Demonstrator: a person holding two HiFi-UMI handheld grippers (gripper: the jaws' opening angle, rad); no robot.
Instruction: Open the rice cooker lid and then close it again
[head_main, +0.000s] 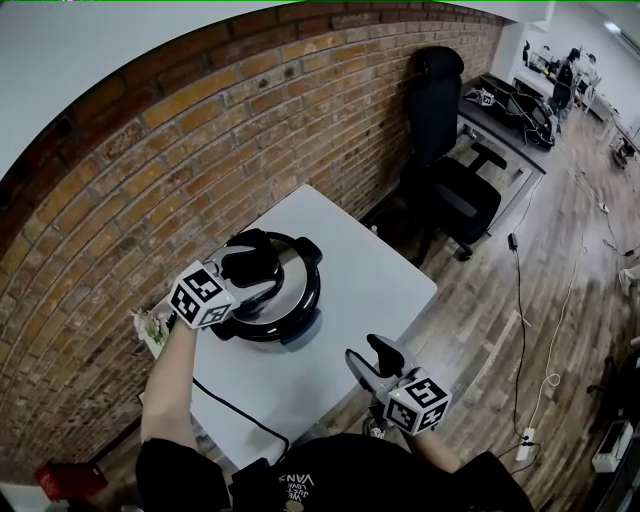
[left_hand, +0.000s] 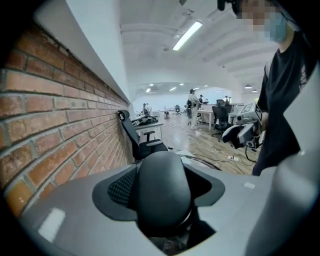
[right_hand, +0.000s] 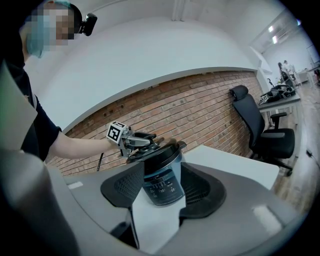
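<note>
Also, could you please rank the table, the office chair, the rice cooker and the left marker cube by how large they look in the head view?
1. table
2. office chair, which stands farther from the camera, so its lead over the cooker is unsure
3. rice cooker
4. left marker cube

Bright even indoor light; ceiling strip lamp (left_hand: 187, 35) glares; fisheye-bent edges, dark corners.

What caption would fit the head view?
Left gripper grips the rice cooker by its lid handle on a table; right gripper hangs open.
</note>
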